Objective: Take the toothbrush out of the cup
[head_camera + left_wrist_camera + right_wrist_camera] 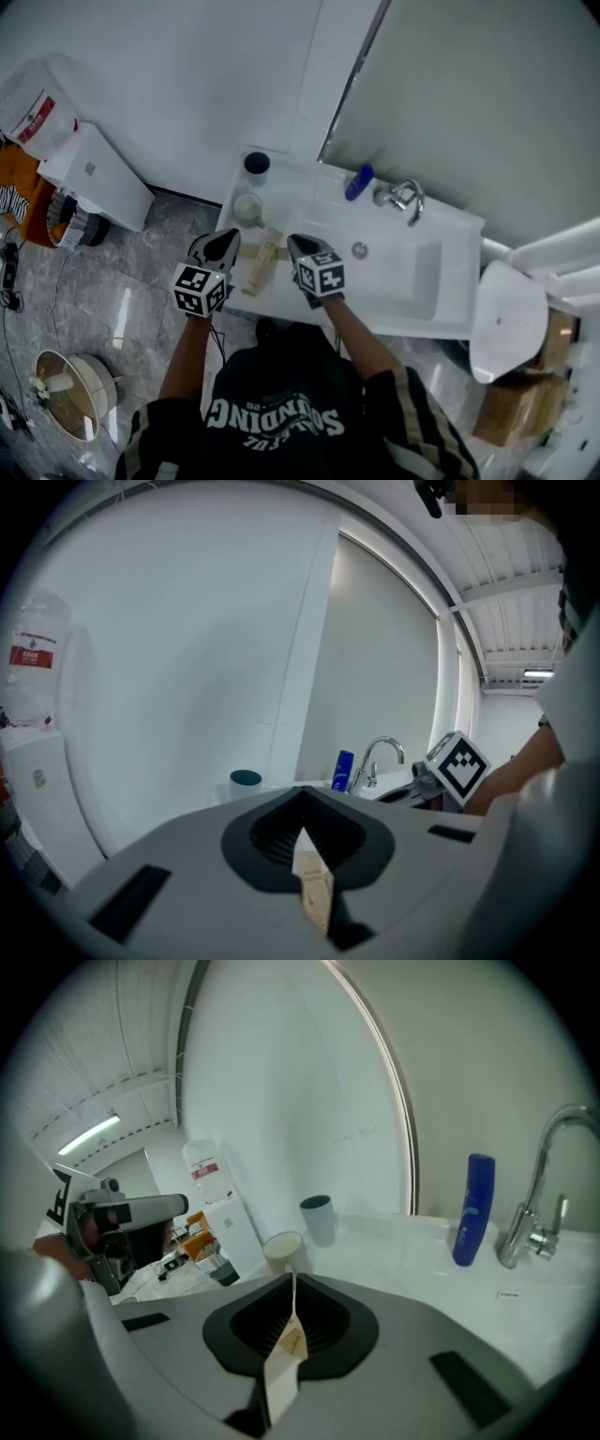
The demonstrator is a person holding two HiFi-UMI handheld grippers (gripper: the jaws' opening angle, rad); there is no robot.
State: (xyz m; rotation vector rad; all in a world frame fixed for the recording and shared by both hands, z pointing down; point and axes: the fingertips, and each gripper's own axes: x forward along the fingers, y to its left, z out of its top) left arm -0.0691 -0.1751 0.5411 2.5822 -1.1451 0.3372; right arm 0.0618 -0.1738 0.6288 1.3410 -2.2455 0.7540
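Observation:
A long, flat beige pack lies across the gap between my two grippers, over the front edge of the white counter. My left gripper is shut on one end; a printed beige card edge shows between its closed jaws. My right gripper is shut on the other end, where a thin white and beige edge sits between its jaws. A white cup and a dark teal cup stand behind. No brush shows in either cup.
A blue bottle and a chrome tap stand behind the sink basin. A mirror rises above the counter. A white cabinet is at the left, and a white toilet at the right.

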